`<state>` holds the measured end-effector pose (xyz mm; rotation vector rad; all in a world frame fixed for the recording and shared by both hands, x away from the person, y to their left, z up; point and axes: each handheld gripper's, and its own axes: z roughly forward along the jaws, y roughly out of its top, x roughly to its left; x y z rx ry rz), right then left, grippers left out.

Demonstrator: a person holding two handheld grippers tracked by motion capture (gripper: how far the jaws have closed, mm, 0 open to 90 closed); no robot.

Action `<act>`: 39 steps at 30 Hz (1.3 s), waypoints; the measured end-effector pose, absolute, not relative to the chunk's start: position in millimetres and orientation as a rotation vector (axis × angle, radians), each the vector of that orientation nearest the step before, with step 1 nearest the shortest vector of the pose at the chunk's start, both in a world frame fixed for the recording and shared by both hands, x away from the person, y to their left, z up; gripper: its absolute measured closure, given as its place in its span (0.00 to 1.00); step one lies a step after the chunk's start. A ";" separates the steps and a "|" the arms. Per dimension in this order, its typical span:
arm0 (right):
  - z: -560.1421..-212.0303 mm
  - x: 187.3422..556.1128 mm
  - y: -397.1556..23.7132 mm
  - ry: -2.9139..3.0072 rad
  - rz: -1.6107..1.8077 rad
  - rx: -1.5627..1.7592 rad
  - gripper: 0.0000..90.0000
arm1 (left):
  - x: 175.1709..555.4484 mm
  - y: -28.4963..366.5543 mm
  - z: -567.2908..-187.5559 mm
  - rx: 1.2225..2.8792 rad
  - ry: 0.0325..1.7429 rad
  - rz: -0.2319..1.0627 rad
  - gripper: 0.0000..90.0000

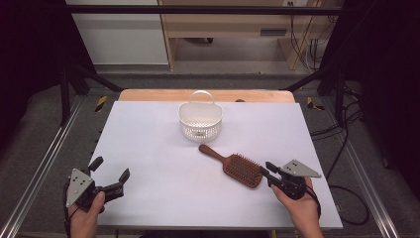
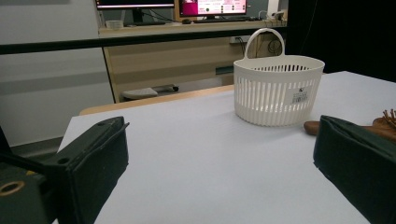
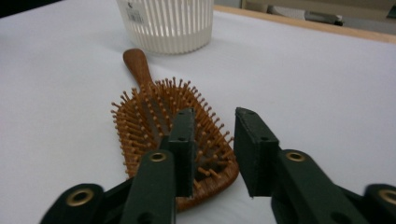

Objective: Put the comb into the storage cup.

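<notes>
A brown wooden hairbrush (image 1: 241,170) lies bristles up on the white table (image 1: 148,148), its handle pointing at a white slatted basket (image 1: 200,119) further back. My right gripper (image 1: 265,168) is at the brush's rounded end. In the right gripper view the gripper (image 3: 214,116) straddles the rim of the brush (image 3: 149,116): one jaw stands among the bristles, the other just outside the edge, with a gap still showing. My left gripper (image 1: 110,167) rests at the table's front left, open wide and empty; its own view (image 2: 219,154) looks toward the basket (image 2: 278,88).
The basket (image 3: 168,23) has a loop handle and stands upright near the table's far middle. Bare white tabletop lies between the two grippers. A wooden strip edges the table's far side, with metal frame rails beyond both sides.
</notes>
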<state>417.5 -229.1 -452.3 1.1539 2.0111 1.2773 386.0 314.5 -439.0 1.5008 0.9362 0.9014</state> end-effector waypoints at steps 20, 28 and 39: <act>-466.4 417.1 -222.9 2.144 1.207 1.212 1.00 | 386.7 314.0 -440.3 1.510 0.941 0.894 0.03; -471.1 424.7 -221.5 2.150 1.174 1.230 1.00 | 386.8 314.5 -440.5 1.509 0.943 0.892 0.03; -474.3 441.1 -226.2 2.119 1.172 1.275 1.00 | 387.7 315.1 -441.7 1.507 0.955 0.887 0.04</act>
